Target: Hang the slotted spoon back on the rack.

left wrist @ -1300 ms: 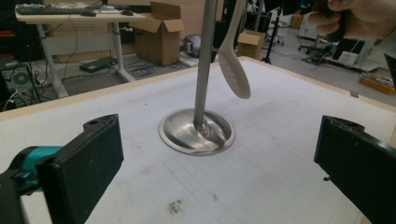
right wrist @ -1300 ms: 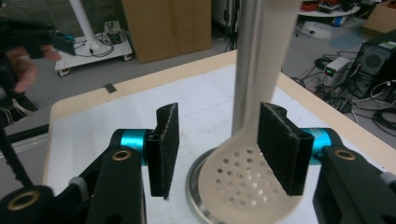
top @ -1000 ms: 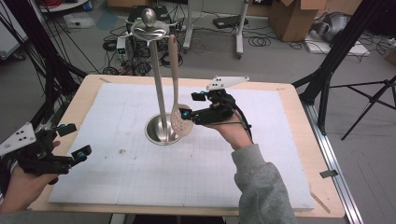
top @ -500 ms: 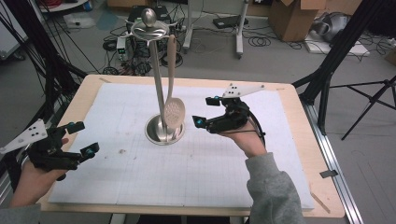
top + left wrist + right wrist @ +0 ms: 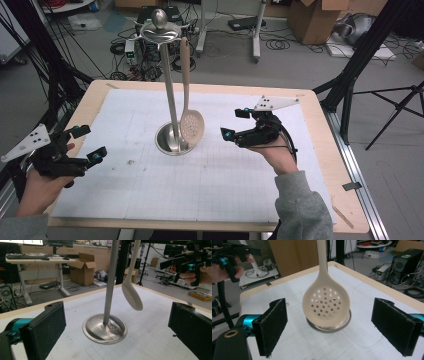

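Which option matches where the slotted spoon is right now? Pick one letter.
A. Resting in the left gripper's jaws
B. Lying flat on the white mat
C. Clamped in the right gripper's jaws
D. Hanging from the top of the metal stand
D: the slotted spoon hangs by its handle from the top of the metal stand, its bowl over the round base, while the right gripper is apart from it with open jaws.

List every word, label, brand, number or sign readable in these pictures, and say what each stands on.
No text can be read anywhere.
The slotted spoon, the metal stand and the white grid mat bear no lettering.
The monitor in the left gripper view shows marks too blurred to read.
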`<state>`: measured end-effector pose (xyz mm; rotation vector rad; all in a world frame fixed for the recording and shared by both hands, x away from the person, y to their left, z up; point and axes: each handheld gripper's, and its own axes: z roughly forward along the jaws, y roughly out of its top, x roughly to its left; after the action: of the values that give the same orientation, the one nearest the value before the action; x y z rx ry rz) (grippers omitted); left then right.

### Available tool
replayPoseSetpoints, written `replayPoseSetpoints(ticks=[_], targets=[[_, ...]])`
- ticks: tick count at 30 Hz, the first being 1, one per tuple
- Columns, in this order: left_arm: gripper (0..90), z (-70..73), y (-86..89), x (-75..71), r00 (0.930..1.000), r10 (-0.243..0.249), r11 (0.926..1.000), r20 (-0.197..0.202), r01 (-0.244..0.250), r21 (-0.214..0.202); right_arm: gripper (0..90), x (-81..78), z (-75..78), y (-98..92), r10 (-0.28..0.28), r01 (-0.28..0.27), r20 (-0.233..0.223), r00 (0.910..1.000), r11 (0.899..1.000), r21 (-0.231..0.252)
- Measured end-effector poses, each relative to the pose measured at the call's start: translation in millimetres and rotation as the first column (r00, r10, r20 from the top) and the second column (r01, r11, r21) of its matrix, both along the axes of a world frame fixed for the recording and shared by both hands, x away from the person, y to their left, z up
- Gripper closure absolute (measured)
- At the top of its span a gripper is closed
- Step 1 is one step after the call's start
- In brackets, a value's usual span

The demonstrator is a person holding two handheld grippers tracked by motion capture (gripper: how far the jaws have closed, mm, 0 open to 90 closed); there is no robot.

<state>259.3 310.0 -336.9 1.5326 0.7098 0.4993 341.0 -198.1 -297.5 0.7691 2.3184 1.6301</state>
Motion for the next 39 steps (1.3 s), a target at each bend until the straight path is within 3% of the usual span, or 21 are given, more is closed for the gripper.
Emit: replayPoseSetpoints(ticks=[8,20,26,39], targets=[[1.7,0.1,-3.6,1.0,0.9999,-0.009,1.0000,-0.010,0.009,0.003,12.1,-7.0,-11.6,-21.7,-0.058,0.058,0.013,0.9982,0.998,-0.032],[1.7,-3.0,-10.0,5.3,0.9994,-0.024,0.9997,-0.023,0.024,0.007,12.1,-22.3,-21.4,-48.9,-0.126,0.128,0.051,0.9907,0.991,-0.038],[1.7,-3.6,-11.8,5.8,0.9994,-0.026,0.9995,-0.024,0.027,0.014,12.1,-28.9,-27.3,-64.0,-0.158,0.157,0.060,0.9856,0.987,0.020],[1.7,-2.4,-13.9,6.2,0.9993,-0.030,0.9994,-0.021,0.030,0.014,12.0,-34.5,-40.7,-98.1,-0.255,0.251,0.032,0.9663,0.963,0.093]])
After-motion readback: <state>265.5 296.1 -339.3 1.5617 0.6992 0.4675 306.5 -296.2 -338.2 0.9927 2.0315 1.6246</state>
